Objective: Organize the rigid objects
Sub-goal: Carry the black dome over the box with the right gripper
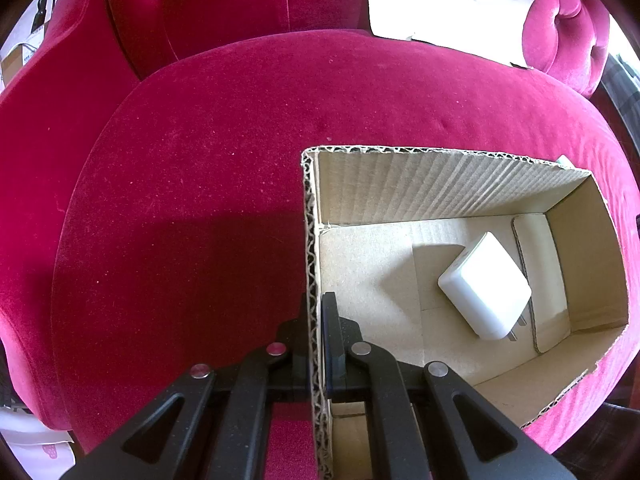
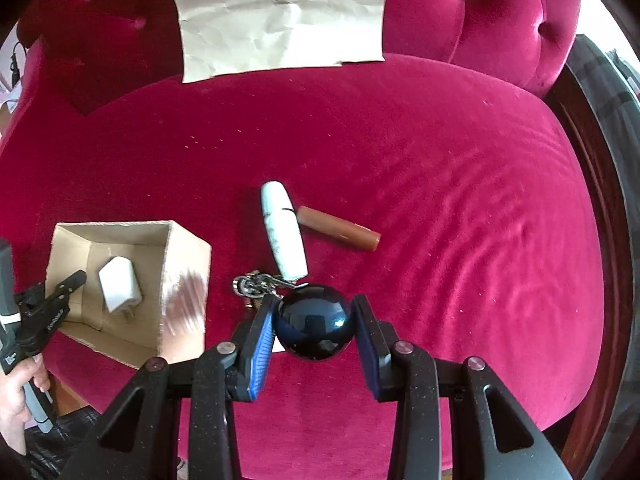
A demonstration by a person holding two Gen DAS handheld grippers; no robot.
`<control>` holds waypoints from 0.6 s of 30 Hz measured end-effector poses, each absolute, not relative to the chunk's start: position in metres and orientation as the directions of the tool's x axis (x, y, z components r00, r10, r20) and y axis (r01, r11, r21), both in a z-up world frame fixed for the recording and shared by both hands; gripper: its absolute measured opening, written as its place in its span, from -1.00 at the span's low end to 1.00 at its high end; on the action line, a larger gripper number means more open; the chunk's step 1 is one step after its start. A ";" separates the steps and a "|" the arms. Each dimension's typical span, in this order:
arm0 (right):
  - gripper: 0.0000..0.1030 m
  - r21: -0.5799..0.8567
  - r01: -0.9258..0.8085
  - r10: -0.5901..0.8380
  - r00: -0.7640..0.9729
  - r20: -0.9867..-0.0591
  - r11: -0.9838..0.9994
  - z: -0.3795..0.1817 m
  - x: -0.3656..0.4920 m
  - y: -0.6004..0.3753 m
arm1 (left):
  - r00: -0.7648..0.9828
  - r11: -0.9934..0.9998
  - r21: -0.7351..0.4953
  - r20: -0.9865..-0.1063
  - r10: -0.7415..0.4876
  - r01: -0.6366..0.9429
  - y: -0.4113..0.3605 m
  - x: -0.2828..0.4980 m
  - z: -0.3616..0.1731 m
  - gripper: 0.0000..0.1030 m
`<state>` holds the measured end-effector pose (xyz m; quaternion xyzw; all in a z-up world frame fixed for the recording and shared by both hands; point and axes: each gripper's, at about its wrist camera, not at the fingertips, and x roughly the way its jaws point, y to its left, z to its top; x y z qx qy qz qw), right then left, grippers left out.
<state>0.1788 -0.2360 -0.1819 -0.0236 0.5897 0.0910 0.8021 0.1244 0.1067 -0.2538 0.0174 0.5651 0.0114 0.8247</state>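
Observation:
My left gripper is shut on the near left wall of an open cardboard box that stands on a red velvet seat. Inside the box lies a white plug charger. In the right wrist view my right gripper is shut on a shiny black ball, held just above the seat. Behind the ball lie a metal key ring, a white tube and a brown cylinder. The box with the charger stands to the left, with the left gripper clamped on its wall.
A sheet of pale crumpled paper leans on the tufted backrest. A hand holds the left tool at the lower left. The seat's dark wooden rim runs along the right.

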 end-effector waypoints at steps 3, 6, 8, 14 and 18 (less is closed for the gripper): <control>-0.22 0.072 -0.190 0.127 0.297 -0.946 0.979 -0.177 0.180 -0.227 | 0.361 0.999 0.042 -0.932 0.039 0.001 0.108 0.125 -0.253 -0.94; -0.22 0.076 -0.205 0.138 0.308 -0.941 0.976 -0.171 0.179 -0.219 | 0.361 0.999 0.040 -0.932 0.037 0.000 0.109 0.125 -0.252 -0.94; -0.22 0.081 -0.215 0.148 0.313 -0.938 0.973 -0.171 0.181 -0.216 | 0.362 0.999 0.039 -0.932 0.037 0.000 0.109 0.125 -0.252 -0.94; -0.22 0.096 -0.241 0.174 0.327 -0.929 0.966 -0.163 0.182 -0.199 | 0.362 0.999 0.040 -0.931 0.037 -0.001 0.109 0.125 -0.252 -0.94; -0.22 0.101 -0.260 0.188 0.337 -0.922 0.960 -0.157 0.182 -0.186 | 0.362 0.999 0.040 -0.931 0.038 -0.001 0.109 0.124 -0.252 -0.94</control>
